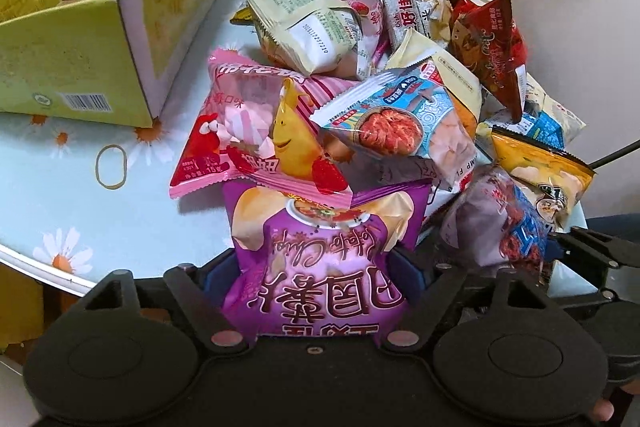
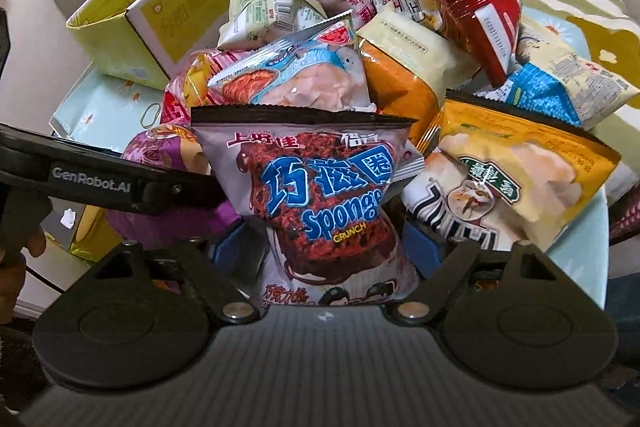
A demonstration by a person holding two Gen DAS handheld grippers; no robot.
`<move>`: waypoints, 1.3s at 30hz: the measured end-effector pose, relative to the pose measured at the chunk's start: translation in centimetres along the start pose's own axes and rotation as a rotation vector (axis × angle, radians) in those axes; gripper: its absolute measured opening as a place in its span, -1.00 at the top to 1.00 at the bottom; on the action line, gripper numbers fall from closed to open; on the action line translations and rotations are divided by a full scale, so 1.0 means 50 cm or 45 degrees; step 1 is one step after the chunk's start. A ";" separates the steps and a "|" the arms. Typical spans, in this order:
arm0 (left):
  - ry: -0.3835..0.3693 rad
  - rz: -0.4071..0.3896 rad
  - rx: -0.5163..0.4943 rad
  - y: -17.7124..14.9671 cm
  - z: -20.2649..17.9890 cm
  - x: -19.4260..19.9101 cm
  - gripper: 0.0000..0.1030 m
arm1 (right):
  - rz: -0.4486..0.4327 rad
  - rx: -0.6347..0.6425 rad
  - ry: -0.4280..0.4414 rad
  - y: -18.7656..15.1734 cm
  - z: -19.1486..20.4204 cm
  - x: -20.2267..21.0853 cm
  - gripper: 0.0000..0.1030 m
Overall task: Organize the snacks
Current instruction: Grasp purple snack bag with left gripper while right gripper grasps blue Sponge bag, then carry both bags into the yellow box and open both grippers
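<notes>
Snack packets [image 1: 360,75] lie heaped on the daisy-print table [image 1: 80,163], and we take the yellow-green cardboard box [image 1: 80,67] as our landmark: the heap sits just to the right of it, the nearest packets close to its open end. A rubber band [image 1: 112,166] lies on the table in front of the box.

Our left gripper [image 1: 320,275] reaches the near edge of the heap, farther from the box than the pink marshmallow packet [image 1: 248,131]. Its blue pads sit against both sides of the purple potato-chip bag [image 1: 316,267], whose waist is squeezed in between them, so we read it as pinching that bag.

Our right gripper [image 2: 332,247] is farther still from the box. The brown "Sponge Crunch" bag [image 2: 320,195] stands between its pads [image 2: 230,247]; whether they press on it we cannot tell. An orange-yellow bag [image 2: 520,171] lies just beside it, on the side away from the box.
</notes>
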State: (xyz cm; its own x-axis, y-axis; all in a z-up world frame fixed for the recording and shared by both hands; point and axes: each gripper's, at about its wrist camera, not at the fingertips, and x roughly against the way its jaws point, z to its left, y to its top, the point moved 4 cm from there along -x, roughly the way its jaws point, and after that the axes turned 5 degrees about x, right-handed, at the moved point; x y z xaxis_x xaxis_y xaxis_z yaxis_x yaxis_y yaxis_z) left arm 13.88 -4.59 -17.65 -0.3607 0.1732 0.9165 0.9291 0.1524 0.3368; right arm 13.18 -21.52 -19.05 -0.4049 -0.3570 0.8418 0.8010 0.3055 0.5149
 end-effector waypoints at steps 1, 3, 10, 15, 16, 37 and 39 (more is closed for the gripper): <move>0.002 -0.001 -0.002 0.000 -0.002 0.001 -0.61 | 0.003 0.008 0.005 0.000 0.000 -0.001 -0.61; 0.001 -0.001 -0.003 -0.001 -0.004 0.006 -0.60 | -0.002 0.009 0.008 0.000 -0.002 0.002 -0.54; -0.023 -0.012 -0.017 -0.008 -0.023 0.040 -0.58 | -0.024 -0.031 0.031 0.003 -0.009 0.035 -0.39; -0.038 -0.030 -0.027 -0.016 -0.036 0.078 -0.58 | -0.062 -0.034 0.010 0.015 -0.008 0.077 -0.39; -0.040 -0.038 -0.027 -0.017 -0.037 0.087 -0.58 | -0.072 -0.032 0.004 0.018 -0.007 0.086 -0.39; 0.013 -0.498 0.009 0.212 0.136 0.304 -0.58 | -0.316 0.090 -0.072 0.303 0.121 0.164 -0.39; 0.015 -0.522 0.000 0.255 0.167 0.311 -0.58 | -0.337 0.093 -0.078 0.346 0.149 0.154 -0.39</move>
State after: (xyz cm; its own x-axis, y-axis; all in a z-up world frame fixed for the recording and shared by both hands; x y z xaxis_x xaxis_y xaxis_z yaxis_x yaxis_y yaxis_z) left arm 19.43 8.18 -0.90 -0.7002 0.0866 0.7087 0.7085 0.2065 0.6748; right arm 20.64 -12.42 -2.44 -0.6235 -0.3797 0.6835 0.6308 0.2722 0.7266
